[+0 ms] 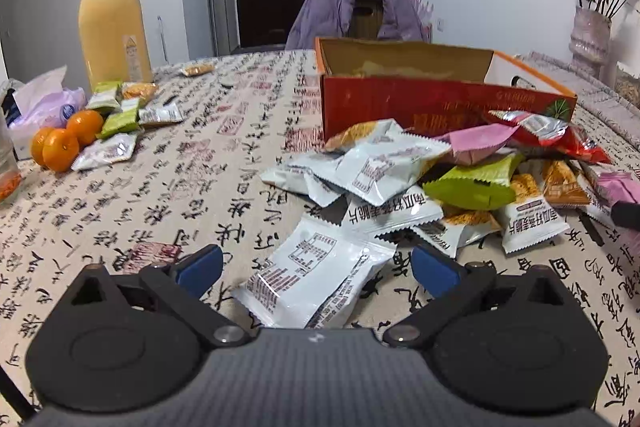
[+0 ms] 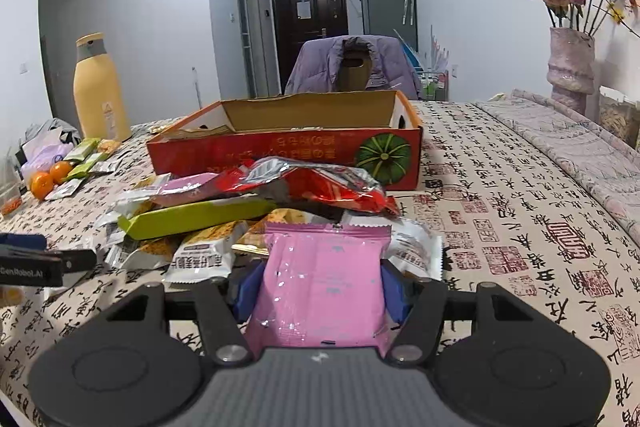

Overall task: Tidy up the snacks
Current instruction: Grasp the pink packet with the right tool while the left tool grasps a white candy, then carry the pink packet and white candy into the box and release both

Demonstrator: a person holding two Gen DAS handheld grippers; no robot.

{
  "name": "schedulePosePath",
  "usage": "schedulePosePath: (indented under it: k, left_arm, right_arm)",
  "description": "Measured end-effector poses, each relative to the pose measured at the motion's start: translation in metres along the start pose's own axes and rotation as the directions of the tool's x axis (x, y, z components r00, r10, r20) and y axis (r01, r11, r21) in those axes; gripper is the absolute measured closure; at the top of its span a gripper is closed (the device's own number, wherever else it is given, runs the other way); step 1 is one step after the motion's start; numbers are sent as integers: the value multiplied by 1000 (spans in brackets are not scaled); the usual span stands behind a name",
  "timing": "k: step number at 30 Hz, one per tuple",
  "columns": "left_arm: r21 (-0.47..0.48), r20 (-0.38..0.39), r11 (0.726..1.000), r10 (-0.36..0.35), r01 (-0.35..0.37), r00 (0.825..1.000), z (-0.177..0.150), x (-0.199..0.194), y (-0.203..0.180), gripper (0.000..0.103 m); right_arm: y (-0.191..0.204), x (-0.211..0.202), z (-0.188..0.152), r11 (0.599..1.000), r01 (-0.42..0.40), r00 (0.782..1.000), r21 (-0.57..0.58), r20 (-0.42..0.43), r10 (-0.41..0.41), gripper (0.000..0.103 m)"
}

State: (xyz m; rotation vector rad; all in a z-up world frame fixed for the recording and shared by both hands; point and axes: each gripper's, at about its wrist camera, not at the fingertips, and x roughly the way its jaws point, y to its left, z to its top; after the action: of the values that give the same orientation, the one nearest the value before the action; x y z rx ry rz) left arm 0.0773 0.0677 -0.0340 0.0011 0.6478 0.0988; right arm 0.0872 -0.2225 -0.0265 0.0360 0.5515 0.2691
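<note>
— Right now, a pink packet (image 2: pixel 322 283) is clamped between the blue pads (image 2: pixel 394 293) of the right gripper (image 2: pixel 320 291); the jaws are closed on its two sides, and the packet is held flat, its crimped top edge pointed toward the pile.

— And the left gripper (image 1: pixel 316 267)?

— Its jaws are spread wide. A white packet (image 1: pixel 312 275) is seen lying on the table between the blue fingertips (image 1: pixel 202 267), touched by neither pad.

— What is found just beyond?

— The heap of snacks (image 1: pixel 440 179) is spread over the calligraphy-printed tablecloth (image 1: pixel 180 167): white sachets, a green packet (image 1: pixel 472 183), another pink one, and a red foil bag (image 2: pixel 320 183) draped across the top. Behind the heap, touching it or nearly so, an open orange cardboard box (image 2: pixel 288 147) with a pumpkin printed on its front is set; only bare cardboard can be made out inside from these angles.

— Further out?

— Off to the left, a smaller cluster of packets (image 1: pixel 120 119) is laid beside three oranges (image 1: pixel 64 143), with a tall yellow bottle (image 1: pixel 112 23) stood behind them. At the far right, a vase of dried roses (image 2: pixel 570 63) is placed by the wall.
</note>
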Motion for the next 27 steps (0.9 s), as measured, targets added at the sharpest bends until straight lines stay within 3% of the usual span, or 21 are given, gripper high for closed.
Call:
schedulePosePath:
  k: [3,8,12,19,27]
  left_arm:
    - [6,-26,1000,2,-2,1000,-1,7,-2,6]
    - [-13,-54,1000,-25,25,998,-1,11,1,26]
    - [-18,-40,999,-36,35,999,0,7,3,52]
    - [-35,-17,999,-42,42,999,-4,-4,1,55]
    - [-39,82,998,-36,39,996,7,-35,-3,55]
  right_arm:
    - [-4,0,0,1000,-1,1000,10,5,1,43]
    - [-7,3,0,1000,-3,1000,21,4,3,43]
    - [-8,4,-1,1000,-3,1000,24,0,3,43]
    - [-8,1,-1,1000,-4,1000,23,7,4,43]
    - [-8,-7,2,1000,-10,999,24,36,10,43]
